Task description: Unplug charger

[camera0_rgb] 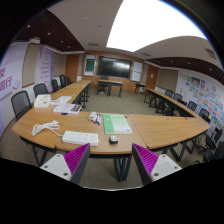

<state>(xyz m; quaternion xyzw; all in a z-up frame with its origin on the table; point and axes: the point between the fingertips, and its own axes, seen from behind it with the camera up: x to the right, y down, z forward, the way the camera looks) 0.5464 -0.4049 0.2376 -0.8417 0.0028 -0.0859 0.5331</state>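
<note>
Meeting room, tables in a U.
Keyboard (pixel 80 138) near left on the table (pixel 150 128); folder (pixel 117 124) right of it; cable (pixel 45 127) left; screen (pixel 113 67) far.

The gripper (pixel 110 165) ends in two pale grey, blocky fingers, one at either side, each with flat faces and angular edges like moulded or printed plastic. On the inner face of each finger sits a bright magenta pad (pixel 76 158), roughly wedge-shaped, broad near the finger's body and narrowing toward the tip, its surface ribbed with fine parallel ridges. The grey finger bodies look plain, with no cables, screws or markings that can be made out, and no hand or sleeve shows.
</note>
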